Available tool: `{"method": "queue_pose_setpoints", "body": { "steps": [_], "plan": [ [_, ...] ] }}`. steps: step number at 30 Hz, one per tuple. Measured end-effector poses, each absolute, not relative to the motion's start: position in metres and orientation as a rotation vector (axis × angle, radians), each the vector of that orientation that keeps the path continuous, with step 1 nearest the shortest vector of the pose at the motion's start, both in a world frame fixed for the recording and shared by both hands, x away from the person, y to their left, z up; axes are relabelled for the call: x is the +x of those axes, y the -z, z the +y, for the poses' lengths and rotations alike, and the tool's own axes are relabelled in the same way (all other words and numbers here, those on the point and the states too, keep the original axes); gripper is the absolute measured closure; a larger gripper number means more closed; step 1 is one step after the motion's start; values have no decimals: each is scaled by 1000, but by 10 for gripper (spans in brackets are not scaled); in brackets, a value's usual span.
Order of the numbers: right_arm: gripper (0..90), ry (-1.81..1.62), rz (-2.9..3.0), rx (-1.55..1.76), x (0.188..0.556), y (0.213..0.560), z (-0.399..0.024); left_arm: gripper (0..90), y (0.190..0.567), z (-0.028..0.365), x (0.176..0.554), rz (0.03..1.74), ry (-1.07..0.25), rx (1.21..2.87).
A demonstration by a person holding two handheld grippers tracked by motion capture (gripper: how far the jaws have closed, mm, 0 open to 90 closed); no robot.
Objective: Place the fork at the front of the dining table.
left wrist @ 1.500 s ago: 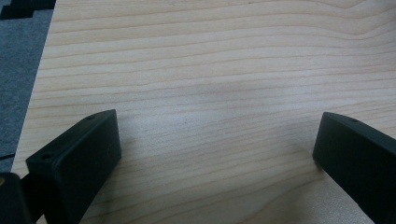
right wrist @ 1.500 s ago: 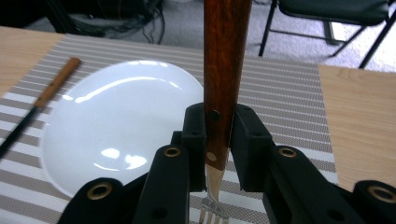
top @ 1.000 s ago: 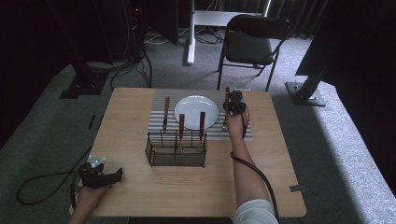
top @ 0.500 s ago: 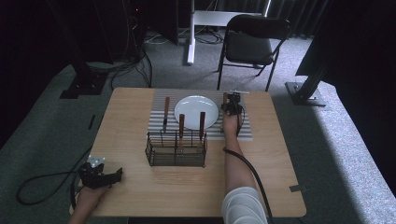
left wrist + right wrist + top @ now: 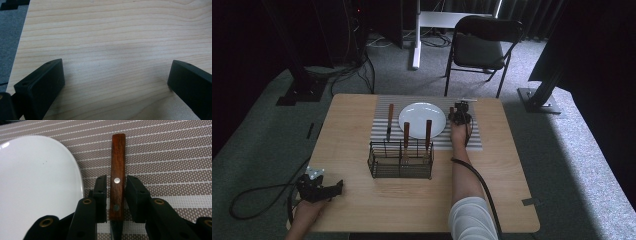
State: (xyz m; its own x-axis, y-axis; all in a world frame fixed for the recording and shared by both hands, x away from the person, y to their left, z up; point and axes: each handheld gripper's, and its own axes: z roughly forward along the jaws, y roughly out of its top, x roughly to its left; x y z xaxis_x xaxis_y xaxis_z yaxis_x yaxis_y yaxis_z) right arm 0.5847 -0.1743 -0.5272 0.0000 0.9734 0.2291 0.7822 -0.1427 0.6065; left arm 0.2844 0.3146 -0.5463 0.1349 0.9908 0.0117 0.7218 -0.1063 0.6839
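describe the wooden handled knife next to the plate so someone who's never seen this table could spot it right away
Find the striped placemat at the far side of the table, then the white plate on it. The knife lies flat just right of the plate, between the right gripper's jaws; its neighbours stand in the wire caddy or lie left of the plate.

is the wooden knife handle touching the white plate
Apart. In the right gripper view the wooden knife handle lies on the striped placemat, with a strip of mat plainly between it and the white plate.

Black right gripper [image 5: 117, 200], brass-ringed screw holes; black left gripper [image 5: 319, 187], trailing cable; white short sleeve [image 5: 472, 217].
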Motion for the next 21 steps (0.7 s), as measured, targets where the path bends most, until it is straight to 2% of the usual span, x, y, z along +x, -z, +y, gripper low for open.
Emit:
{"method": "queue_pose_setpoints", "body": {
  "steps": [7,10,16,21],
  "plan": [
    [639,-875,1857,1936,581,520,-175,7,546,315,285,1641,-662,1888],
    [540,-837,1923,1856,577,515,-170,7,546,315,284,1641,-661,1887],
    [434,-813,2004,1803,563,514,-170,7,546,315,285,1641,-661,1888],
    [400,-866,2012,1815,547,512,-178,7,546,315,285,1641,-662,1887]
  ]
}}
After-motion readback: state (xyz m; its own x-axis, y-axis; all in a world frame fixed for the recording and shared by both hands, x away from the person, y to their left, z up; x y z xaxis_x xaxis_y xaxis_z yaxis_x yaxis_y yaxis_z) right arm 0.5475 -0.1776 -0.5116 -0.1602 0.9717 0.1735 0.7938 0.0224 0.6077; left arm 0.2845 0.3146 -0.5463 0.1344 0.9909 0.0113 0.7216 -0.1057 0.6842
